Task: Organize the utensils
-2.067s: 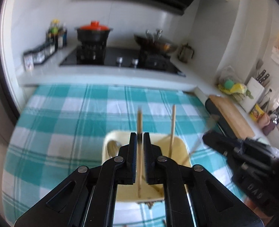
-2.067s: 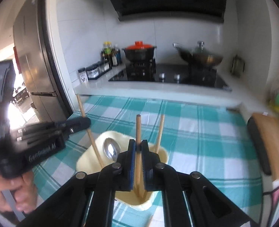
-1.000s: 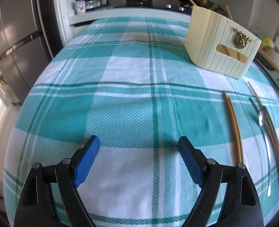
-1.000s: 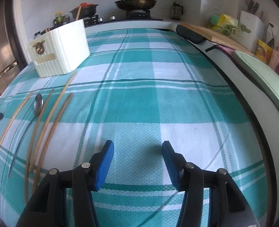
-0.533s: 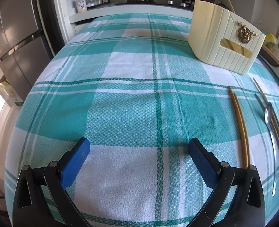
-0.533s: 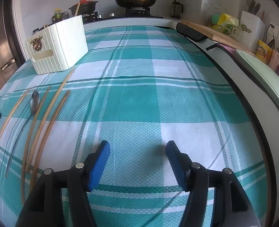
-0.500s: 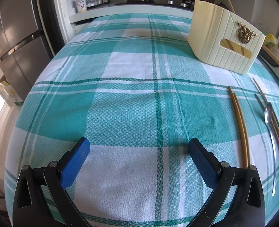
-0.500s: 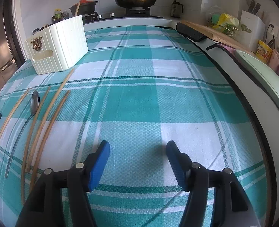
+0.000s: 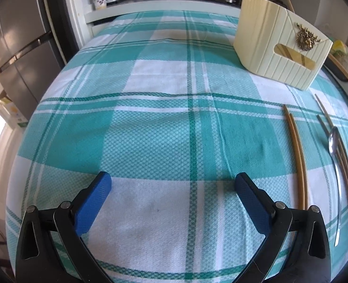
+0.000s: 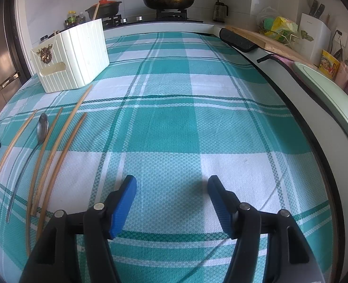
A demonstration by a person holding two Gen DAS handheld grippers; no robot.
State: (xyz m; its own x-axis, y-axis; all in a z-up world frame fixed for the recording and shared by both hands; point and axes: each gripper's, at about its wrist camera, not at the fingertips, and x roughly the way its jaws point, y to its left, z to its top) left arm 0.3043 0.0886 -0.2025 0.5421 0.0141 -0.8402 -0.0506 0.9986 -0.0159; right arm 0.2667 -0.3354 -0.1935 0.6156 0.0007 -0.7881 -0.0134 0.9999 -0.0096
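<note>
A checked tablecloth [image 10: 174, 122] was spread across the table, with a cream holder [image 10: 72, 56] set at its far side, two chopsticks poking from it. Chopsticks [image 10: 63, 139] and a spoon [image 10: 40, 129] were laid loose on the cloth just in front of the holder. The left gripper [image 9: 172, 188] was spread wide over bare cloth, nothing between its pads. The right gripper [image 10: 171, 186] was likewise held apart and empty.
</note>
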